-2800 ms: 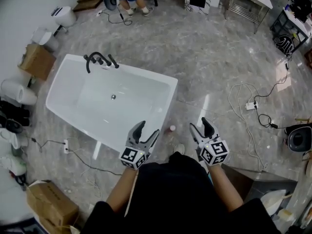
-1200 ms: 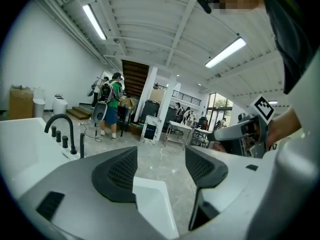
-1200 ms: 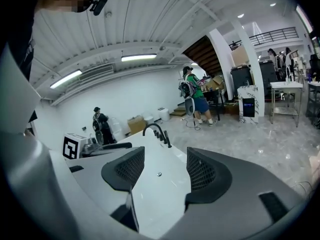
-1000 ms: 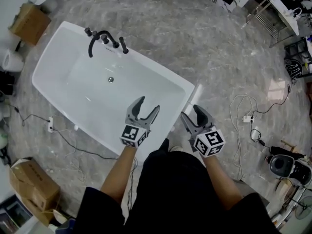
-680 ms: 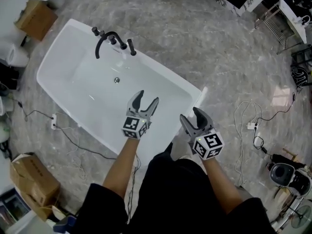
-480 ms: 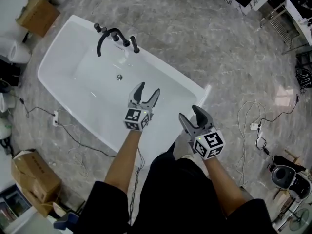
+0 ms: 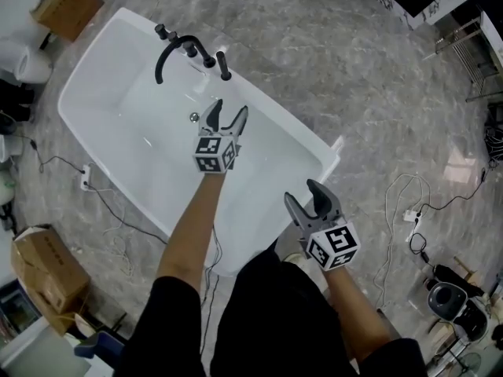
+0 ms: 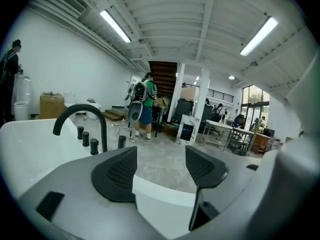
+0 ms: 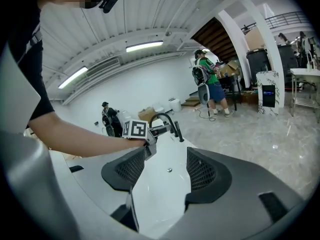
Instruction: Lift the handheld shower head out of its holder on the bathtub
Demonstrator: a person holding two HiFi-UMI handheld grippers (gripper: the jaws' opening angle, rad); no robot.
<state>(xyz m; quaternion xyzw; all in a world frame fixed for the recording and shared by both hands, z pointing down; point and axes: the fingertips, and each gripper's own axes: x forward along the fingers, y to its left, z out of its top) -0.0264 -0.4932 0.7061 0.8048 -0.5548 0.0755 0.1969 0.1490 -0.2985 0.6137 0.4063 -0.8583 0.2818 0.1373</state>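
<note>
— Left gripper [image 7: 229, 108] first: how wide?
— Its jaws are spread well apart, with nothing between them. It hangs over the basin of the white bathtub [image 7: 93, 75], just beside the drain [image 7: 194, 117], and points toward the black fittings on the far rim.
— And the handheld shower head [image 7: 224, 64]?
— It stands upright on that rim as the rightmost black fitting. It is to the right of the arched faucet spout [image 7: 167, 52] and apart from the gripper.
— What is hard to read?
— The holder is too small to make out from the head view. In the left gripper view, that gripper's own body cuts off the lower end of the shower head [image 8: 121, 141].
— Right gripper [image 7: 301, 192]?
— Its jaws are also wide apart and hold nothing. It is held by the tub's near side, well apart from the fittings. Its own view shows the shower head [image 9: 178, 132] far off, past the left forearm.
</note>
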